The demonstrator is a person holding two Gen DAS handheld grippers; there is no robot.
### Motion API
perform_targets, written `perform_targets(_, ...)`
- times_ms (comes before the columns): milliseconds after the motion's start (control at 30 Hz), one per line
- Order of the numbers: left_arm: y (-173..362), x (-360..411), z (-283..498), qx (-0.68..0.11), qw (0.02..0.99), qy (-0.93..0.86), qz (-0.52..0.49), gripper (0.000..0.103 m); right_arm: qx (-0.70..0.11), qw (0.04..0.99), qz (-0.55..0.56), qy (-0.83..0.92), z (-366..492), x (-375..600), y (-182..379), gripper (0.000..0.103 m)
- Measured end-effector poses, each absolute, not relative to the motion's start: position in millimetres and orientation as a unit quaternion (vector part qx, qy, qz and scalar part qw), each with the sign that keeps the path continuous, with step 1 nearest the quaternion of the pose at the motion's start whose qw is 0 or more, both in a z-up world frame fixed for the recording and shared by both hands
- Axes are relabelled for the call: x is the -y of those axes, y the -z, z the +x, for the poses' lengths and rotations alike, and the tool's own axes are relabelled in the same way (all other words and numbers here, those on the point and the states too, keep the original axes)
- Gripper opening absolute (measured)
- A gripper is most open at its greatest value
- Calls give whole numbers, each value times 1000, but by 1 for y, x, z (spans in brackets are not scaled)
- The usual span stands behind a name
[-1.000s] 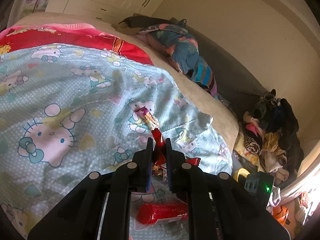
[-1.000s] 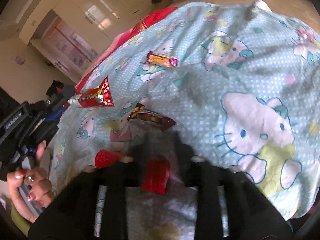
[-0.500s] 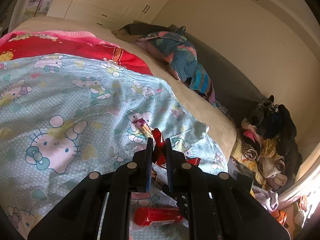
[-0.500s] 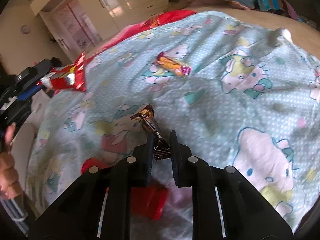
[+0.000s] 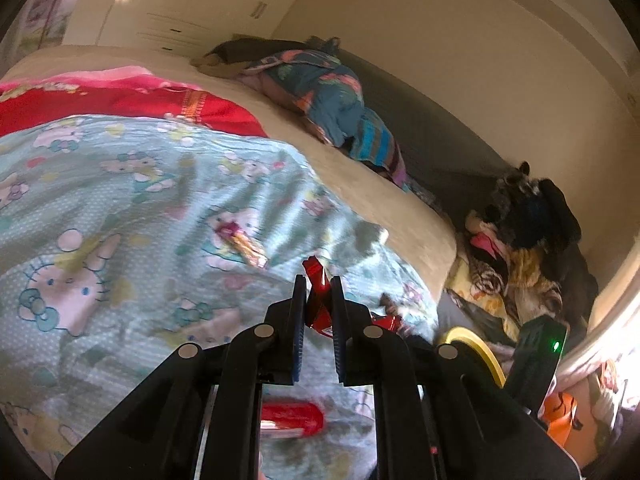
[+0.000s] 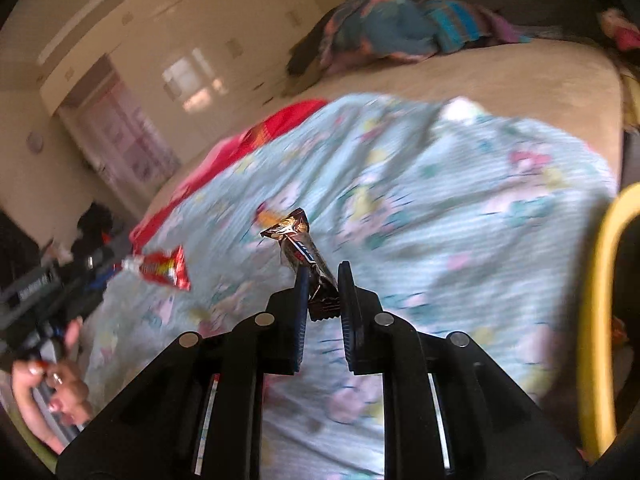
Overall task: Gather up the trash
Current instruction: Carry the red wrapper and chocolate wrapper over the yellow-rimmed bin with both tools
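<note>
My left gripper (image 5: 318,292) is shut on a red snack wrapper (image 5: 317,294) and holds it above the Hello Kitty blanket (image 5: 120,208); the wrapper also shows in the right wrist view (image 6: 166,270). My right gripper (image 6: 322,284) is shut on a dark brown candy bar wrapper (image 6: 304,252), lifted off the blanket (image 6: 460,208). A pink and orange candy wrapper (image 5: 242,242) lies on the blanket ahead of the left gripper. A red cup (image 5: 290,418) lies on its side below the left gripper, and a red scrap (image 5: 386,322) sits just right of it.
A yellow rim (image 5: 476,346) shows at the bed's right edge, also in the right wrist view (image 6: 600,320). Folded clothes (image 5: 332,108) lie at the bed's far side. A heap of clothes (image 5: 528,240) fills the floor to the right. A red blanket (image 5: 120,100) lies beyond.
My right gripper has lifted the brown wrapper off the blanket and swung right toward the yellow rim. My left gripper has risen with the red wrapper.
</note>
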State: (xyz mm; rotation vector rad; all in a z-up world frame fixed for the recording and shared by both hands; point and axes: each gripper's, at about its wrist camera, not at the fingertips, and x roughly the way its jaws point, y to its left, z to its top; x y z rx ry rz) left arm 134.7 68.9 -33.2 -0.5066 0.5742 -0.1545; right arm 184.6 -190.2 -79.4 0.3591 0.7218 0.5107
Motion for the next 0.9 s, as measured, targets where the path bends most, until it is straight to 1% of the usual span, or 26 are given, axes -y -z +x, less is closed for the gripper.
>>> perform_targets(333, 30, -13, 133, -293, 925, 129, -207, 12, -298, 914, 208, -181, 168, 283, 53, 10)
perform_targets(900, 27, 58, 128, -305, 920, 190, -156, 12, -290, 920, 247, -94, 145, 373, 68, 10)
